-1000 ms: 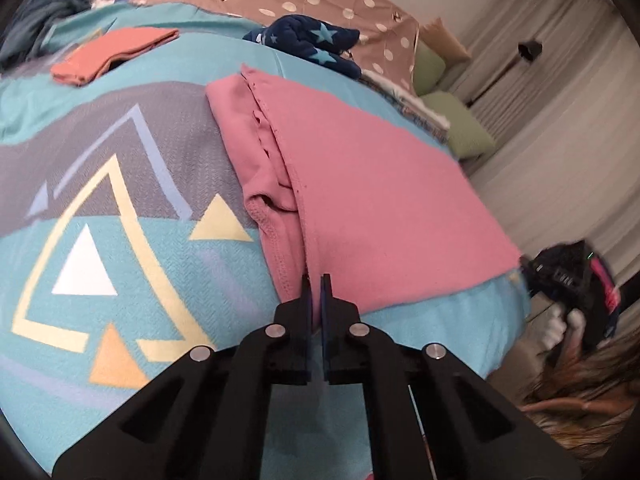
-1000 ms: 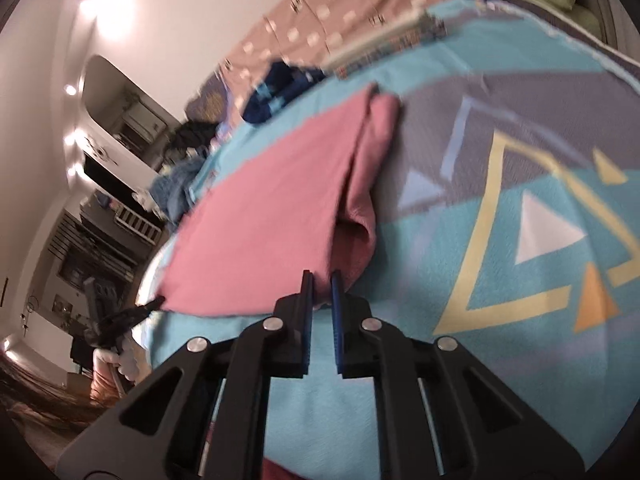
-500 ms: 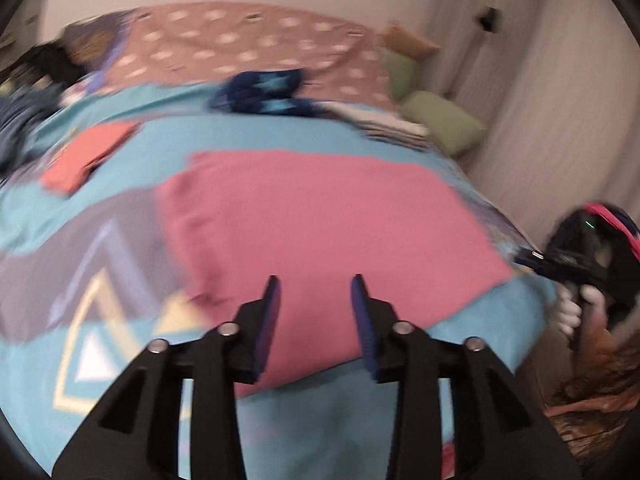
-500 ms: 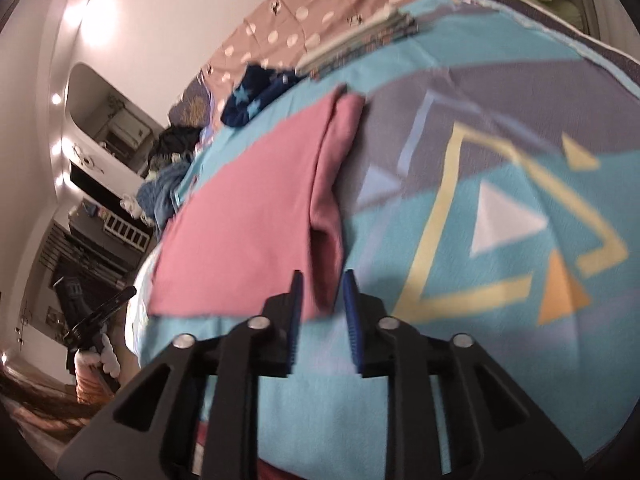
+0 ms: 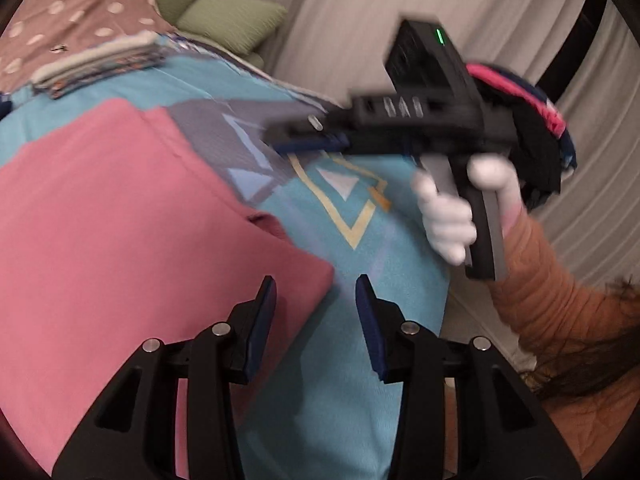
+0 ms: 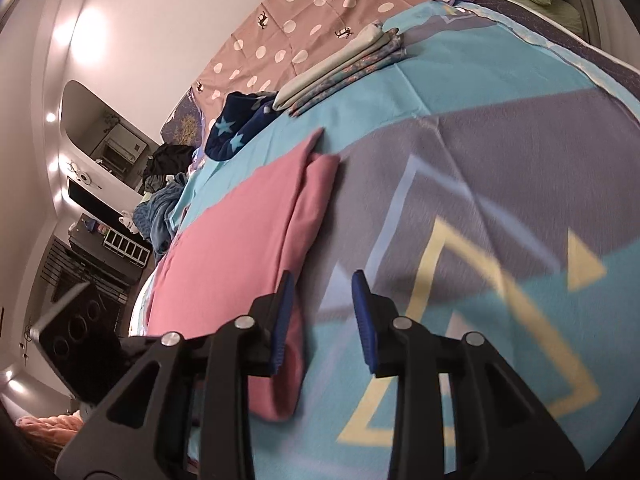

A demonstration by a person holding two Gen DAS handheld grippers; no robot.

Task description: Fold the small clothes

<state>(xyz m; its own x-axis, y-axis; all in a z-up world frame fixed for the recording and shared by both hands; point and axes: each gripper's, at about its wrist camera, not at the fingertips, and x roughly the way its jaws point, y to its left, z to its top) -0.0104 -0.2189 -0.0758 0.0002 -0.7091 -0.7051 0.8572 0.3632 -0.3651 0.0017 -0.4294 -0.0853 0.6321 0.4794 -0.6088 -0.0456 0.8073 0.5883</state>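
A pink garment [image 5: 120, 220] lies flat on the teal patterned blanket [image 5: 360, 380], folded lengthwise with a doubled edge [image 6: 308, 208]. My left gripper [image 5: 316, 280] hovers over the garment's near corner. Its jaws are opening and nothing is between them. My right gripper [image 6: 322, 276] hangs above the folded edge's near end with its jaws opening too; the left finger [image 6: 282, 312] is over pink cloth, which the pads do not press. In the left wrist view the right gripper [image 5: 308, 142] shows blurred above the blanket, held by a white-gloved hand [image 5: 448, 216] with an orange sleeve.
A stack of folded clothes [image 6: 340, 68] lies at the blanket's far edge, with a navy star-print garment [image 6: 236, 128] beside it. Polka-dot bedding [image 6: 312, 12] and green pillows [image 5: 228, 20] lie behind. Dark clothes [image 6: 168, 160] are piled at the far left. Curtains [image 5: 520, 20] hang on the right.
Both grippers were shut at the pink garment's near edge and have opened, letting it go. The left one swung to the garment's right-hand corner; the right one shifted slightly.
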